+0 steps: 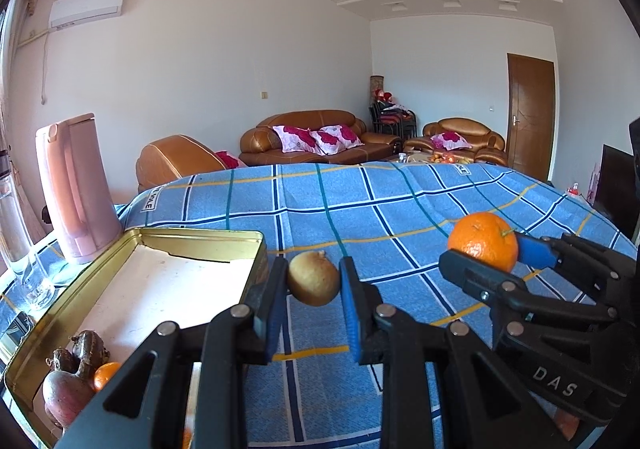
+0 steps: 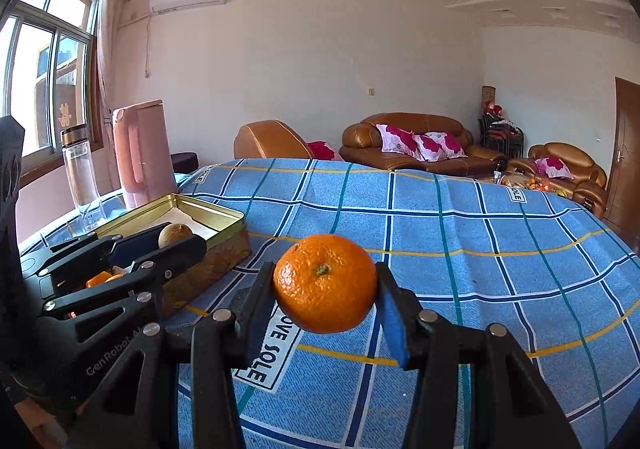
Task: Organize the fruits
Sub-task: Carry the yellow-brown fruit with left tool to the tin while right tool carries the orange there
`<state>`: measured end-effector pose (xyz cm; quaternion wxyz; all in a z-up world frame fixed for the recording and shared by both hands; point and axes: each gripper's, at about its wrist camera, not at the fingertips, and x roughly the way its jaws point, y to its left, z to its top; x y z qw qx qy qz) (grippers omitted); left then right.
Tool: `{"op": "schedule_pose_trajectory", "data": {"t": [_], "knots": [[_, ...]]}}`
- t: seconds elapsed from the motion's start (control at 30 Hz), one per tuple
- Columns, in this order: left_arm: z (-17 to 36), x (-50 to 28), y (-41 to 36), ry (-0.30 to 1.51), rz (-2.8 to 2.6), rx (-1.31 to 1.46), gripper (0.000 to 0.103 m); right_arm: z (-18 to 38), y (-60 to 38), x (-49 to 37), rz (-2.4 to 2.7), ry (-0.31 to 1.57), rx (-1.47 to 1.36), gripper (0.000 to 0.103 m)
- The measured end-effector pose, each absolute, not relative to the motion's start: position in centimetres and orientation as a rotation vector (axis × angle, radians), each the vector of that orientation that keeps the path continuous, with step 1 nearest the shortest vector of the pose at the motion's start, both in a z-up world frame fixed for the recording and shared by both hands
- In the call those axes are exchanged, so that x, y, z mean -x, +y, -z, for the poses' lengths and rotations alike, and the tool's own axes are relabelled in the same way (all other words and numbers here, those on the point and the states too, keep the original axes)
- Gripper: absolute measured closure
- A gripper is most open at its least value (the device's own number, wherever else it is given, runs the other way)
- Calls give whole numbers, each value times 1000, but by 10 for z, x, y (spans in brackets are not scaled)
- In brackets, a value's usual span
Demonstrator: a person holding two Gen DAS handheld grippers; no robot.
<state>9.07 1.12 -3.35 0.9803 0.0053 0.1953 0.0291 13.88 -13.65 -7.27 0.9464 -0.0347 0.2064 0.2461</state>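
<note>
A brown fruit (image 1: pixel 314 279) is pinched by the left hand-held gripper (image 1: pixel 314 281), just right of the tin (image 1: pixel 200 237) w/ other fruit inside. An orange (image 2: pixel 325 283) is pinched by the right hand-held gripper (image 2: pixel 326 285), above the blue cloth (image 2: pixel 480 249) on the counter.

Right of the gold tin (image 1: pixel 256 249) the checked desk cloth (image 1: pixel 400 201) lay bare; behind the tin stood a pink kettle (image 1: pixel 74 185) and glass bottle (image 2: pixel 80 173).
</note>
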Motion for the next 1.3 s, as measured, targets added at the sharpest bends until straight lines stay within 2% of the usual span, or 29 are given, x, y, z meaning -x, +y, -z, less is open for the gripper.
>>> {"op": "schedule_pose_trajectory", "data": {"t": [1.3], "knots": [[20, -51, 49, 322, -123, 16, 76, 72, -102, -111, -621, 374, 87, 53]]}}
